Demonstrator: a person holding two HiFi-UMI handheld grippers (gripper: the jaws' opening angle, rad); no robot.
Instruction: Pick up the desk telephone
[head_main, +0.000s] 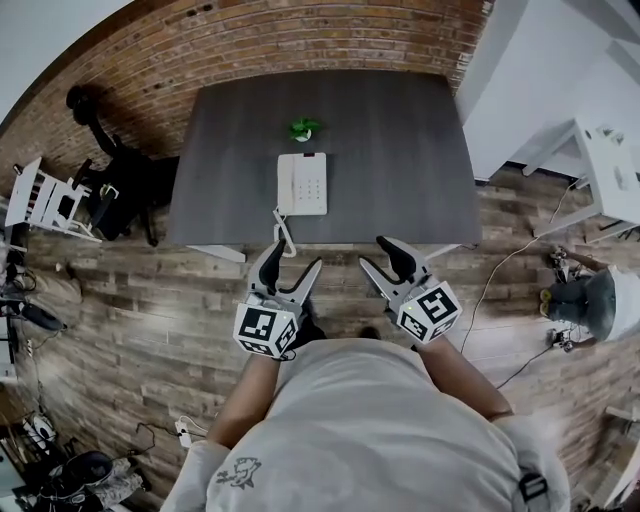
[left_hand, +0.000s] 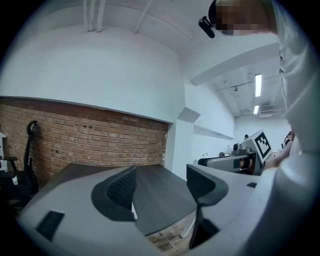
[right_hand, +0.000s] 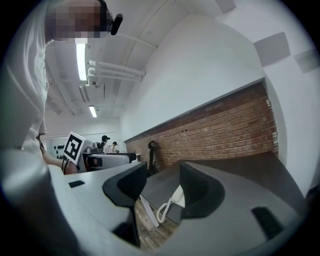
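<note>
A white desk telephone (head_main: 302, 183) lies on the dark grey table (head_main: 400, 150), near its front edge, with a coiled cord (head_main: 284, 235) hanging over that edge. My left gripper (head_main: 289, 266) is open, held off the table just below the phone. My right gripper (head_main: 384, 255) is open too, to the right of the cord and short of the table edge. In the right gripper view the gripper (right_hand: 162, 187) frames the cord (right_hand: 165, 209) and a corner of the phone (right_hand: 179, 195). In the left gripper view the gripper (left_hand: 161, 186) faces the bare table top (left_hand: 160, 192).
A small green plant (head_main: 303, 128) stands just behind the phone. A brick wall (head_main: 260, 45) runs behind the table. A black chair (head_main: 120, 180) and a white rack (head_main: 45, 200) are at the left, a white stand (head_main: 610, 170) and cables at the right.
</note>
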